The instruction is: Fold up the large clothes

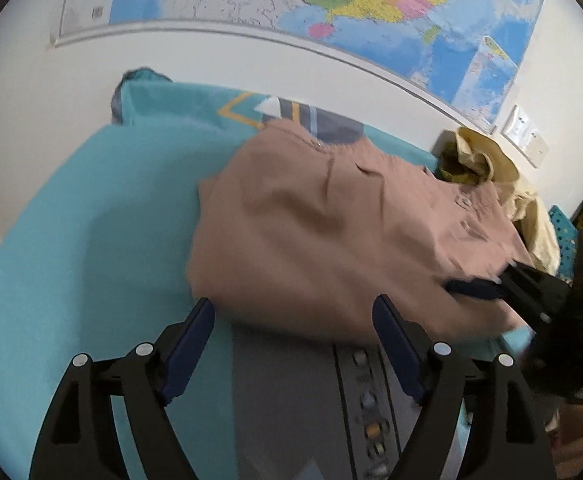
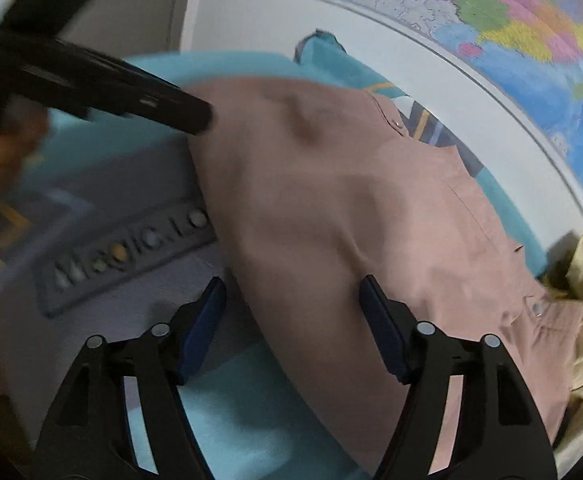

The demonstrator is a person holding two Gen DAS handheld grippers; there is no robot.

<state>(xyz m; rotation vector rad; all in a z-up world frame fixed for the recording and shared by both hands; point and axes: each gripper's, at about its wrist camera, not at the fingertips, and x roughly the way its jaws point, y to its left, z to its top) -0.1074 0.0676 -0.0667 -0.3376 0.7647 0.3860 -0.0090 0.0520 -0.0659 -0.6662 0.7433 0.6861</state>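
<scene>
A dusty-pink button shirt point(image 1: 331, 232) lies spread on a teal bedspread point(image 1: 91, 240). My left gripper point(image 1: 293, 316) hovers at the shirt's near edge, jaws wide open, with the hem lying loose between the fingertips. In the left wrist view my right gripper point(image 1: 479, 286) reaches onto the shirt's right edge. The right wrist view shows the pink shirt point(image 2: 371, 220) under my right gripper point(image 2: 293, 292), which is open, the cloth's edge running between its blue pads unpinched. My left gripper point(image 2: 187, 114) shows there, blurred, at the shirt's upper left corner, with a hand point(image 2: 3, 152) behind it.
A crumpled yellow garment point(image 1: 487, 168) sits beyond the shirt by the wall. The bedspread has a grey printed panel point(image 1: 291, 400) toward the near side. A teal pillow point(image 1: 163, 96) leans on the white wall under a large map point(image 1: 371, 8). A wall socket point(image 1: 525, 136) is at right.
</scene>
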